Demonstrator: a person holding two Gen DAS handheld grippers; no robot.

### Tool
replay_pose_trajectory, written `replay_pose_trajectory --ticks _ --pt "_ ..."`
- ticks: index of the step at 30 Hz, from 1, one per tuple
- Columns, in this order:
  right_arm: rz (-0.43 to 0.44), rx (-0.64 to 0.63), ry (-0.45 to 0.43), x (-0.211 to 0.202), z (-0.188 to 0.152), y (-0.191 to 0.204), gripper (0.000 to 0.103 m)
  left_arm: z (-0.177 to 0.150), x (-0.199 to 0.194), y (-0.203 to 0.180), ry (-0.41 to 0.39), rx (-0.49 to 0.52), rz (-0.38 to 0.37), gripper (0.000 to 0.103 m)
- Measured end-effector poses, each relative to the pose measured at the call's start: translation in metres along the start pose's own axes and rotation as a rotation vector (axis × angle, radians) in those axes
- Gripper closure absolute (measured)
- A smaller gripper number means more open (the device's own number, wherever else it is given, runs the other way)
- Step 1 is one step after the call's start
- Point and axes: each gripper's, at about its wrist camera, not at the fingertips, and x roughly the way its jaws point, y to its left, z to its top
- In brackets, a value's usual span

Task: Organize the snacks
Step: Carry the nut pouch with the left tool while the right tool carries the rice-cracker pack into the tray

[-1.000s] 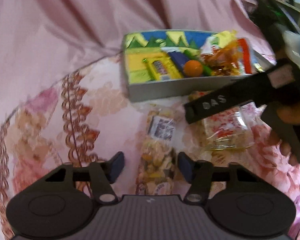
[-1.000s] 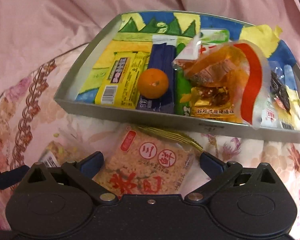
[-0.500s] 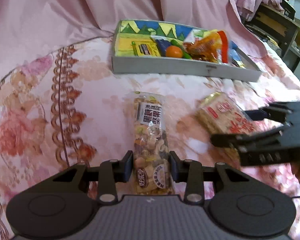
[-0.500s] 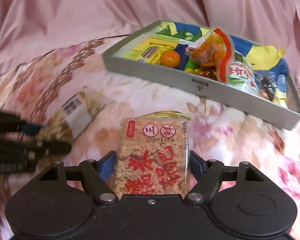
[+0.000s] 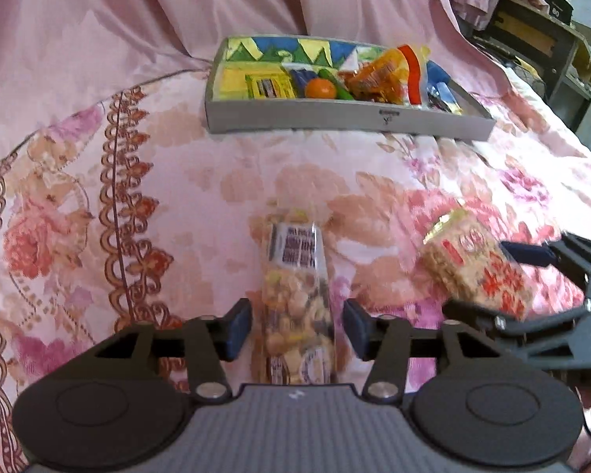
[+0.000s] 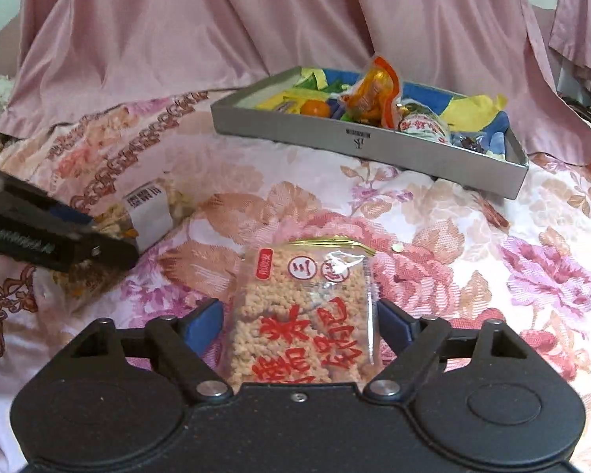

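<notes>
Two packs are lying on the bed (image 5: 177,181), each one sitting between the jaws of a hand-held gripper, well short of the tray (image 5: 346,120).

Left hand-held gripper (image 5: 297,329): jaws are opening, pads standing clear on both sides of the nut mix pack (image 5: 295,303). No grip on it.

Right hand-held gripper (image 6: 299,325): jaws are opening too, spread wide around the rice cracker pack (image 6: 307,315). Left pad is showing a gap; right pad is sitting very close to the wrapper edge, but it is not looking clamped.

Step, as I'm reading it: both packs are bracketed on the bed, neither is held. Next move is calling for closing on each pack across its narrow width, lifting, then carrying forward to the tray at the bed's far side.

Room:
- Bedspread between packs and tray is lying open, nothing in the path.
- Tray's near wall is standing as a lip, so packs are needing lift over it.
- Tray's right half is crowded with the orange bag (image 6: 374,94) and wrappers; left end, beside the orange (image 5: 321,87), is showing bare floor.
- Grippers are sitting near each other, side by side, so crossing paths is risking a clash.
- Soft bed is giving under the packs, so pads may be snagging cloth.
</notes>
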Motion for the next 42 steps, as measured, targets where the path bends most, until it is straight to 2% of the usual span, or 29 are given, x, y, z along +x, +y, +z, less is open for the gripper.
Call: replay_pose_trajectory --ticks 3,7,12,15,19,25,31,42 --pt "-0.017 -0.007 -0.013 0.002 -0.004 0.000 0.010 0.006 0.008 -0.004 0.005 0.011 0.019 0.042" --pt "0.000 0.036 -0.012 0.007 -0.007 -0.004 0.011 0.008 0.016 -0.008 0.010 0.013 0.040 0.044" --pt "-0.021 0.003 -0.020 0.006 -0.011 0.004 0.020 0.004 0.014 -0.019 -0.003 0.048 0.044 0.060" --pt "-0.033 0.003 -0.026 0.003 -0.013 0.006 0.026 -0.001 0.011 -0.025 -0.005 0.044 0.034 0.061" --pt "-0.039 -0.009 -0.040 -0.002 -0.014 0.008 0.030 -0.007 0.004 -0.032 0.001 0.012 0.010 0.061" --pt "-0.124 -0.138 -0.110 -0.015 -0.020 0.023 0.030 -0.013 -0.003 -0.040 -0.013 0.002 -0.013 0.061" --pt "-0.178 -0.189 -0.160 -0.022 -0.022 0.026 0.030 -0.014 -0.007 -0.041 -0.026 -0.017 -0.023 0.061" --pt "-0.177 -0.175 -0.205 -0.024 -0.020 0.025 0.030 -0.005 -0.011 -0.039 -0.083 -0.052 -0.032 0.061"
